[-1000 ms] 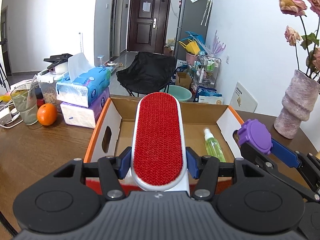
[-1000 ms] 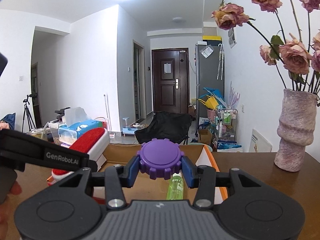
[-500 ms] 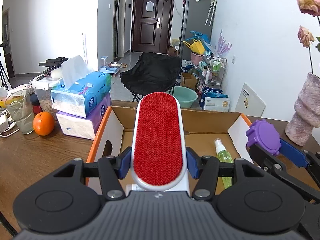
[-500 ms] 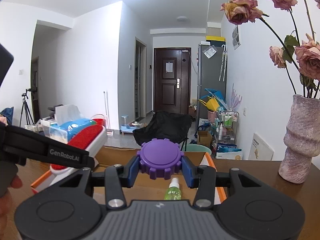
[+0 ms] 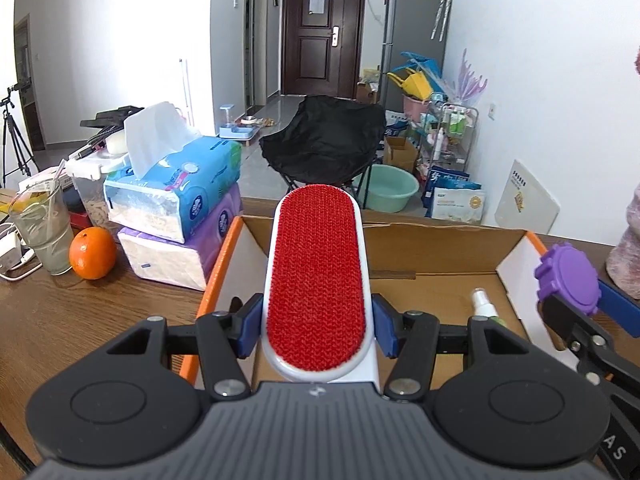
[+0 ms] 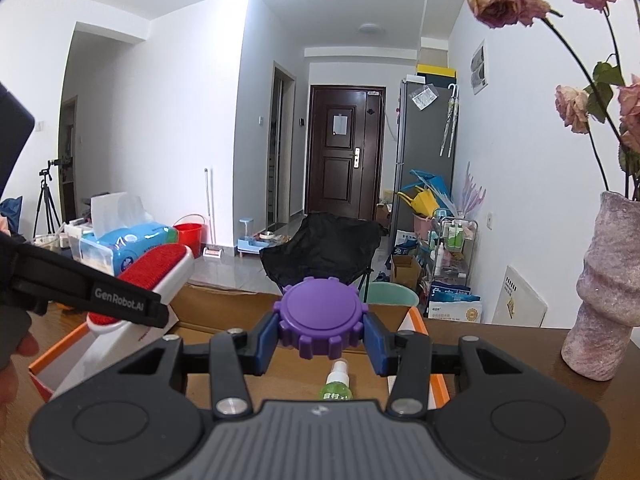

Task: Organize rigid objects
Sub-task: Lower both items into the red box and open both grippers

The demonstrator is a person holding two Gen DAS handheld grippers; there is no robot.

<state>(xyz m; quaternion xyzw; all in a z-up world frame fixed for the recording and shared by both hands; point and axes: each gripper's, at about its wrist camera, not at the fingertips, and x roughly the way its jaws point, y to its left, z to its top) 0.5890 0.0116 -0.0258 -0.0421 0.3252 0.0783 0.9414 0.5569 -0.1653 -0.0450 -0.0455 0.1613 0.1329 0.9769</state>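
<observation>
My left gripper [image 5: 316,330] is shut on a white lint brush with a red pad [image 5: 316,276], held over the near left part of an open cardboard box [image 5: 452,236] with orange rims. In the right wrist view the same lint brush [image 6: 156,272] shows at the left. My right gripper [image 6: 322,338] is shut on a purple toothed cap [image 6: 322,322], above the box's right side; that purple cap [image 5: 568,278] also appears at the right of the left wrist view. A small green spray bottle [image 5: 486,306] lies on the box floor, also visible as the bottle [image 6: 336,384] under the right gripper.
Stacked tissue packs [image 5: 176,208], an orange [image 5: 93,253] and a glass with a straw [image 5: 42,230] stand left of the box on the wooden table [image 5: 80,320]. A pink vase with dried roses [image 6: 608,308] stands at the right. A black chair [image 5: 326,144] is beyond the table.
Both grippers have moved forward over the box with their objects still held; the box, tissue packs and vase look nearer, and the vase has slid toward the right edge.
</observation>
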